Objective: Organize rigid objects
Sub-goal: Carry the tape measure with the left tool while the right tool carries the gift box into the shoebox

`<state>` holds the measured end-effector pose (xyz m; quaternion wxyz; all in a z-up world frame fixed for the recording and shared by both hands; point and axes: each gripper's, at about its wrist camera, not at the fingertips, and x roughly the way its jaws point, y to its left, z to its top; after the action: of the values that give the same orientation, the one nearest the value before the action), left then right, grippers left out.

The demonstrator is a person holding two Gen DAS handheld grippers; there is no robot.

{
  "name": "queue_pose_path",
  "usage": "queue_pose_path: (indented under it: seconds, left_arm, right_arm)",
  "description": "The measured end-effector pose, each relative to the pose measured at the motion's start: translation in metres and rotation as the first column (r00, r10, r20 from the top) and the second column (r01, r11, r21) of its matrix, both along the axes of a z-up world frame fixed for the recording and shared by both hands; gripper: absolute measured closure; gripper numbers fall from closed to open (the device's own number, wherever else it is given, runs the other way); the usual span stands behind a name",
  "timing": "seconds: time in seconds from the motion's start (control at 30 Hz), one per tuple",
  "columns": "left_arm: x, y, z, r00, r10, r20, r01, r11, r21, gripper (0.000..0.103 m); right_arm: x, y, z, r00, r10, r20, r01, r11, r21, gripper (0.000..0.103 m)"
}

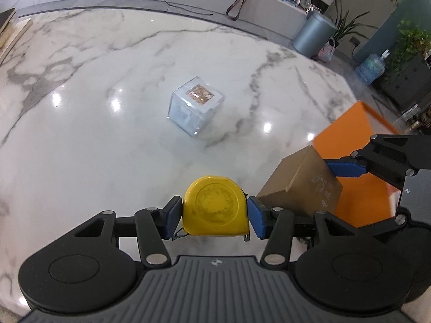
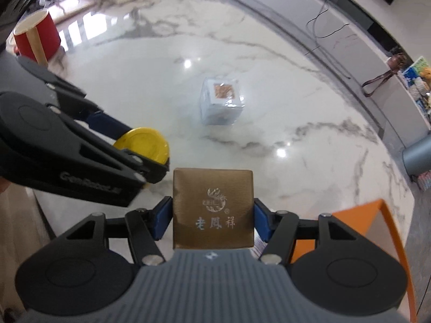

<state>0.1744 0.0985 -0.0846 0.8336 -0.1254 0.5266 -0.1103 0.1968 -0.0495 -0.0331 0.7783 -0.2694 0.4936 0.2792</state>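
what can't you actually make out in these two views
- Orange bin: its inside is hidden in the left wrist view by the gold box and right gripper, and cut off by the edge in the right wrist view.
- Clear cube: contents blurred and too small in both views.
- Yellow tape measure: mostly hidden behind the left gripper in the right wrist view.

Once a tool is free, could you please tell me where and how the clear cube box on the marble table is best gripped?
Grip the clear cube box across two opposite flat side walls, coming down from above. It sits upright and alone on the marble table, sides clear, labelled top facing up. It stands cornerwise to both views, so turn the tool square to the walls.
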Motion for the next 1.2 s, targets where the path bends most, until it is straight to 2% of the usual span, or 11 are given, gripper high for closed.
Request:
queue_pose_path:
  seconds: [0.3, 0.6, 0.87, 1.2]
  left_arm:
    - [-0.016, -0.026, 0.061, 0.993, -0.039, 0.111, 0.039, 0.999, 0.01, 0.043]
    - [-0.031, -0.086, 0.119, 0.958, -0.167, 0.233, 0.167, 0.986, 0.019, 0.043]
    - [-0.033, -0.162, 0.127, 0.907, -0.331, 0.26, 0.328, 0.943, 0.059, 0.043]
    - [-0.032, -0.245, 0.104, 0.848, -0.484, 0.213, 0.479, 0.874, 0.078, 0.043]
  right_arm:
    - [-0.021, -0.041, 0.053, 0.992, -0.067, 0.103, 0.061, 0.996, 0.063, 0.041]
    - [-0.049, -0.123, 0.104, 0.958, -0.22, 0.185, 0.204, 0.974, 0.103, 0.041]
    - [-0.074, -0.207, 0.101, 0.921, -0.346, 0.177, 0.341, 0.938, 0.062, 0.041]
    - [-0.081, -0.274, 0.075, 0.886, -0.444, 0.135, 0.448, 0.894, 0.0, 0.041]
